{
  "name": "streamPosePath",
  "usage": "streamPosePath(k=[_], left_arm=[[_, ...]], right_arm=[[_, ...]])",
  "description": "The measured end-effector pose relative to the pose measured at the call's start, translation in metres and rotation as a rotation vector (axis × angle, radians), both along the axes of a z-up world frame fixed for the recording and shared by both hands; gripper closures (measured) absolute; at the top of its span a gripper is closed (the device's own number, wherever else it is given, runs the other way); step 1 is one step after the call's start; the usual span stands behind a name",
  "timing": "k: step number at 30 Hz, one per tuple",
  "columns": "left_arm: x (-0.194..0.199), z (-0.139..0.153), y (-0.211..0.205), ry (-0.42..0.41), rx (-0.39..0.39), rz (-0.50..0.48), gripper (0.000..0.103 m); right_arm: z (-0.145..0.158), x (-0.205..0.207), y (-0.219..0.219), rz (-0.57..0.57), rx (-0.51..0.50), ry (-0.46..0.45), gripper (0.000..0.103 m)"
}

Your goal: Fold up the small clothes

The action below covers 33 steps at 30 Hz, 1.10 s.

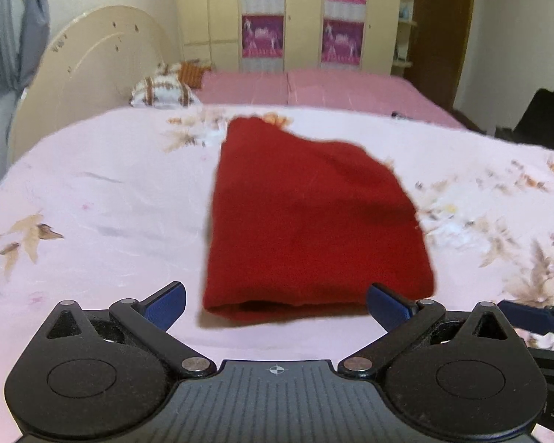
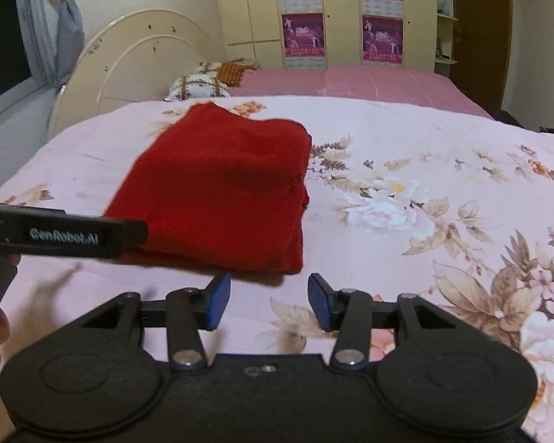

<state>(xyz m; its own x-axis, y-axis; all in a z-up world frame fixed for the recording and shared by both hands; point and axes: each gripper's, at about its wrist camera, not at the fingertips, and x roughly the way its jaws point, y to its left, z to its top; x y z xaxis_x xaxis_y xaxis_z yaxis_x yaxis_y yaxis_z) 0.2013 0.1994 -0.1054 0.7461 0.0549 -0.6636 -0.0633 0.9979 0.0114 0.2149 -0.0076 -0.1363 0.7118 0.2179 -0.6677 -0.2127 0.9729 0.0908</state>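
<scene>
My view across a bed [image 2: 406, 140] in pale pink floral sheet: at eleven o'clock a cream arched headboard [image 2: 136, 59] and patterned pillows [image 2: 199, 86]; at twelve, a cream wardrobe [image 2: 343, 14] with magenta panels; a grey tied curtain [image 2: 51, 26] at ten; a brown door [image 2: 480, 33] at one.

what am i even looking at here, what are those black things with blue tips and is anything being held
Those are two hand-held grippers, one in each of a person's hands, each carrying a camera that looks out along its fingers. One picture is from the left gripper, the other from the right gripper. The blue tips are the finger pads. Both grippers are open and hold nothing. Ahead of them a folded red garment lies on a floral bedsheet. The black bar marked GenRobot.AI in the right view is the left gripper seen from the side.
</scene>
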Motion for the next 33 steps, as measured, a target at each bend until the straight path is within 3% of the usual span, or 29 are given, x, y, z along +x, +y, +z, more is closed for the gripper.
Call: streamPosePath(k=[6, 13, 16, 21, 24, 26, 28, 33], left_arm=[[-0.066, 0.045, -0.024, -0.11, 0.161, 0.005, 0.0], [-0.13, 0.081, -0.035, -0.065, 0.102, -0.109, 0.0], [-0.154, 0.09, -0.038, -0.089, 0.09, -0.091, 0.0], [-0.188, 0.104, -0.052, -0.146, 0.148, -0.038, 0.0], [-0.201, 0.108, -0.056, -0.135, 0.143, -0.022, 0.0], [-0.21, 0.108, -0.06, -0.142, 0.17, 0.021, 0.0], [-0.215, 0.108, -0.062, -0.122, 0.167, 0.033, 0.0], [-0.223, 0.106, -0.057, -0.073, 0.053, 0.081, 0.0]], right_arm=[[0.03, -0.054, -0.012, 0.069, -0.013, -0.048, 0.052], [0.061, -0.116, -0.028, 0.109, -0.027, -0.122, 0.046], [0.072, -0.135, -0.034, 0.12, -0.015, -0.142, 0.045], [0.084, -0.159, -0.042, 0.121, 0.011, -0.159, 0.042], [0.093, -0.172, -0.048, 0.075, 0.019, -0.166, 0.037], [0.101, -0.179, -0.052, 0.004, 0.037, -0.175, 0.023], [0.107, -0.183, -0.055, -0.069, 0.031, -0.176, 0.02], [0.112, -0.187, -0.058, -0.182, 0.015, -0.138, 0.013]])
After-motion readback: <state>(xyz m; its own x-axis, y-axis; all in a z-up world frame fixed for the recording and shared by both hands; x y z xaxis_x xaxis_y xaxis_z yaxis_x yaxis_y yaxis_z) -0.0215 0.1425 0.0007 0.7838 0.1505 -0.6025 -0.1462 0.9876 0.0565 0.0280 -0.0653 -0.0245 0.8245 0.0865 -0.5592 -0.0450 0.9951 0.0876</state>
